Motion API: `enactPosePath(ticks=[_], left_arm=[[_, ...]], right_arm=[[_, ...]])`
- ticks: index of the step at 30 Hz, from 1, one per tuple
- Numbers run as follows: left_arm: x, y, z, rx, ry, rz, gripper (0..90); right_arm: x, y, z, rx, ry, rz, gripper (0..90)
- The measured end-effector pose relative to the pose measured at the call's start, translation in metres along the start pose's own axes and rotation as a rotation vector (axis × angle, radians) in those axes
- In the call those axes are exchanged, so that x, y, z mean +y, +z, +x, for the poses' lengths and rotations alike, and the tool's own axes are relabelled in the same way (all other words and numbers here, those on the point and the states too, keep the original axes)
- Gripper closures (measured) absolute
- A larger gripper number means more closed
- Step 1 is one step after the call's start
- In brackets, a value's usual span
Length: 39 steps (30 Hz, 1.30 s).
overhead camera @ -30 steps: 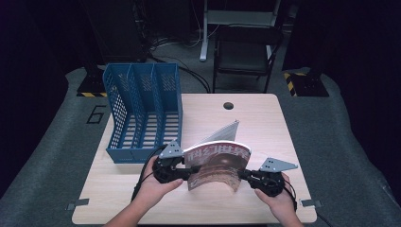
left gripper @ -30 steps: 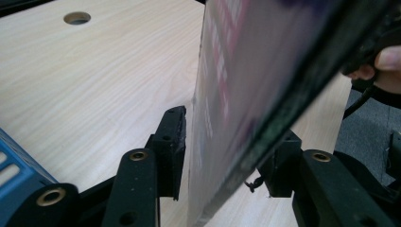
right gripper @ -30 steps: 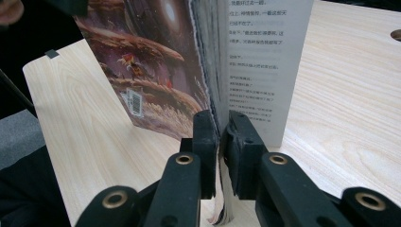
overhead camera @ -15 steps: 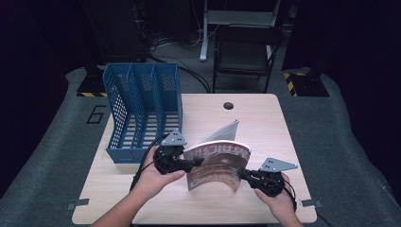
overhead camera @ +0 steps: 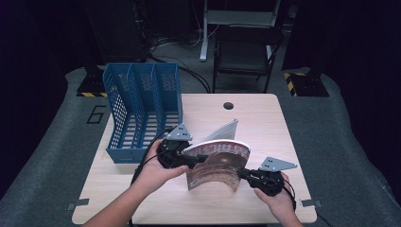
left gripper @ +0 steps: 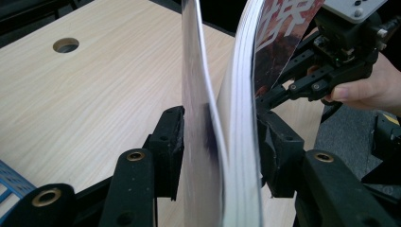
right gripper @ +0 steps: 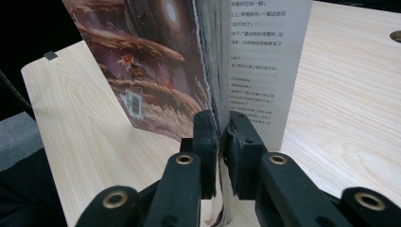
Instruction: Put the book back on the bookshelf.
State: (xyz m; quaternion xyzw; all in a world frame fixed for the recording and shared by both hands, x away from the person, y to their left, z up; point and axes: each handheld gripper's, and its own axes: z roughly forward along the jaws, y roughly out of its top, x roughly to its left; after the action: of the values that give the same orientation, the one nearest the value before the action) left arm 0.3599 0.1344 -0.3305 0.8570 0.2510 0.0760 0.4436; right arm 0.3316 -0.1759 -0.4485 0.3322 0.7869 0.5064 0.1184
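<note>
Two grippers are holding one magazine (overhead camera: pixel 217 163) upright above the table (overhead camera: pixel 265 123), just right of the blue rack (overhead camera: pixel 142 109). On the left, the left gripper (overhead camera: pixel 196 160) is standing around the bent pages with its jaws half apart; whether the pads are pressing, I cannot tell. On the right, the right gripper (overhead camera: pixel 246 175) is clenching the spine edge firmly. For doing this step well, the left one should be closing fully before lifting toward a rack slot, keeping the pages together.

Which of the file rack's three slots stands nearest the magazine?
The rightmost slot of the blue file rack, seen in the high view: it borders the raised magazine, while the other two sit farther left.
</note>
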Motion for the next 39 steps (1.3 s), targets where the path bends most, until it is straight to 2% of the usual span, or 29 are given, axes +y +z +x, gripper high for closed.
enactPosePath(ticks=[6, 10, 12, 15, 18, 19, 22, 24, 29, 35, 39], left_arm=[[0.011, -0.001, 0.0, 0.003, 0.015, 0.003, 58.4], [0.016, 0.002, 0.002, -0.002, 0.031, 0.025, 63.3], [0.017, 0.004, 0.001, -0.009, 0.027, 0.036, 64.3], [0.019, 0.005, 0.002, -0.003, 0.046, 0.057, 66.5], [0.02, 0.005, 0.002, -0.006, 0.031, 0.05, 68.1], [0.021, 0.005, 0.002, -0.005, 0.046, 0.056, 68.5], [0.023, 0.005, 0.001, -0.005, 0.052, 0.067, 70.3], [0.024, 0.006, 0.0, -0.007, 0.043, 0.058, 72.5], [0.025, 0.005, 0.001, -0.005, 0.06, 0.076, 75.6], [0.027, 0.005, 0.001, -0.008, 0.052, 0.093, 78.2], [0.03, 0.005, 0.002, 0.0, 0.071, 0.117, 80.2]], right_arm=[[0.0, 0.0, -0.001, 0.002, 0.0, -0.002, 82.8], [0.0, 0.0, -0.001, 0.003, -0.001, -0.002, 82.7], [0.0, 0.0, -0.001, 0.003, -0.003, -0.003, 82.7], [0.0, 0.001, -0.001, 0.001, 0.004, -0.007, 82.7], [0.0, 0.001, -0.002, 0.008, 0.0, -0.005, 82.9], [0.001, 0.001, -0.002, 0.005, 0.002, -0.004, 83.0], [0.002, 0.003, -0.003, 0.008, 0.001, -0.006, 83.2], [0.003, 0.004, -0.002, 0.002, 0.007, -0.001, 83.4], [0.006, 0.009, -0.004, -0.007, -0.009, -0.005, 83.5], [0.01, 0.014, -0.006, -0.02, -0.003, -0.004, 83.6], [0.012, 0.015, -0.01, -0.016, 0.001, -0.002, 83.5]])
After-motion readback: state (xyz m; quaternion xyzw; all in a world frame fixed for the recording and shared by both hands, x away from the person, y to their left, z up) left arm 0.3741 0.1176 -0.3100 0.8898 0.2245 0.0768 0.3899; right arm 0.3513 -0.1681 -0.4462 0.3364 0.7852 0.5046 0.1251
